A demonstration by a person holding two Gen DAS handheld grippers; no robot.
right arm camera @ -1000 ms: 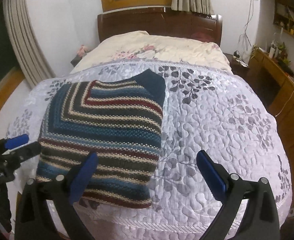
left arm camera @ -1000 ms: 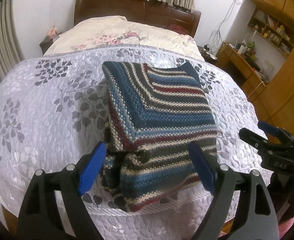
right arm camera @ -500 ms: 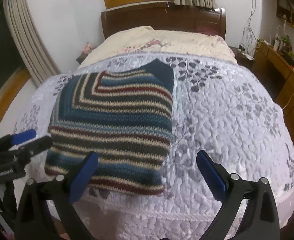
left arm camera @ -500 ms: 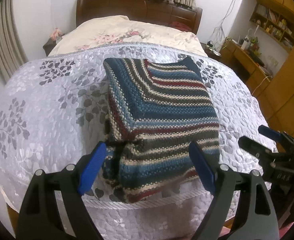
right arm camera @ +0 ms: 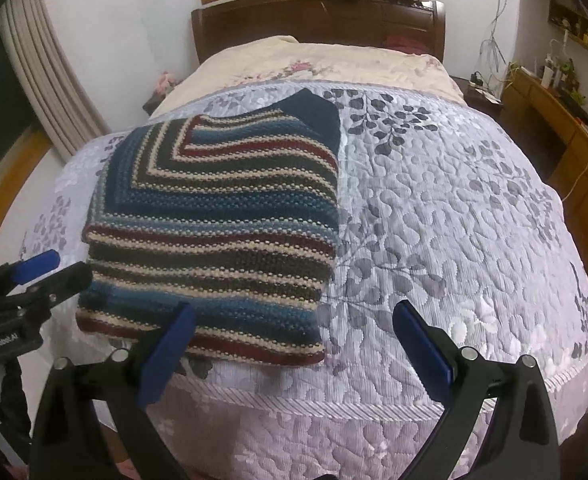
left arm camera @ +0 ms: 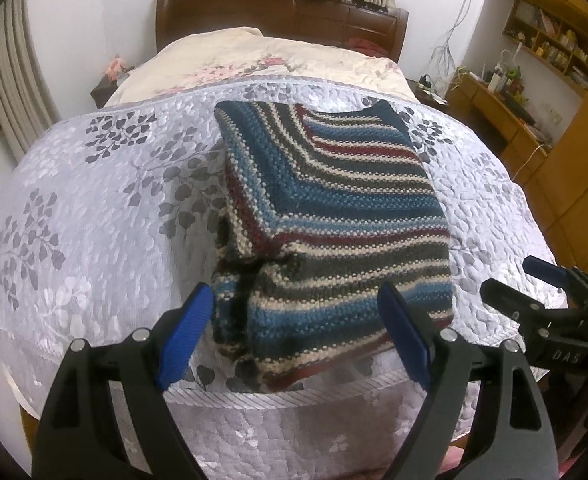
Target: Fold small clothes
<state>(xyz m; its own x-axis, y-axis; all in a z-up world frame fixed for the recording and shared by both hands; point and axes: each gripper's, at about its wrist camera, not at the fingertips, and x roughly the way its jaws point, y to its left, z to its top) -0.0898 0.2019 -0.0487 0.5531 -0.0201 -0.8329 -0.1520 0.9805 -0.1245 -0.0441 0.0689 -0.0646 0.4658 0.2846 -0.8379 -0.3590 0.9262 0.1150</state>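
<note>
Left wrist view shows the left gripper (left arm camera: pixel 296 338) drawn back since a second ago, its jaws spread wide and empty just short of the folded striped sweater (left arm camera: pixel 334 220), which now sits higher in frame. That sweater lies flat near the foot edge of the lavender quilt (right arm camera: pixel 454 220). Right gripper (right arm camera: pixel 294 346) has likewise backed off, jaws apart, holding nothing.

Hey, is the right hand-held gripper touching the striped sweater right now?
Cannot tell. In the right wrist view, the open right hand-held gripper has one blue pad overlapping the striped sweater's near edge, but no view shows contact or a gap.
</note>
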